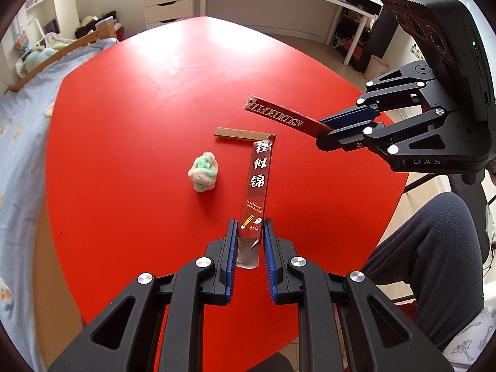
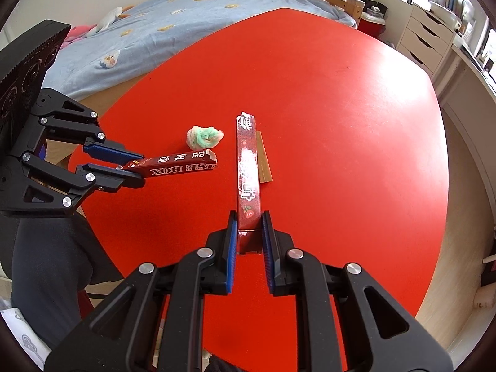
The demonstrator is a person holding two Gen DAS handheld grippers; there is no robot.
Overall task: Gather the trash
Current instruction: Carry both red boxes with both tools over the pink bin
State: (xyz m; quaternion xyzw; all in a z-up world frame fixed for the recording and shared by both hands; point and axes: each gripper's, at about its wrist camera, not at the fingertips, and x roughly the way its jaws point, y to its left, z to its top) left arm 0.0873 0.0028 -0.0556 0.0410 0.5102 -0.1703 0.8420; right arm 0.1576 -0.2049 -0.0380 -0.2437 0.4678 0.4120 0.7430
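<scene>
In the left wrist view, our left gripper [image 1: 250, 232] is nearest, its blue pads pinching the near end of a dark red box half [image 1: 256, 183] printed with white characters, which slants out over the red tabletop [image 1: 139, 108]. Beyond its torn far end lies a brown cardboard strip [image 1: 240, 132], and a green-and-white fluffy ball [image 1: 203, 172] sits near the tabletop's middle. Toward the right edge, our right gripper [image 1: 328, 128] clamps a second box half [image 1: 279, 114].

In the right wrist view, our right gripper [image 2: 249, 232] is pressed onto that second box half [image 2: 247, 161], held above the strip [image 2: 265, 162]. Near the left edge, the left gripper [image 2: 139, 167] pinches its piece [image 2: 179, 164], just beside the ball [image 2: 204, 136].
</scene>
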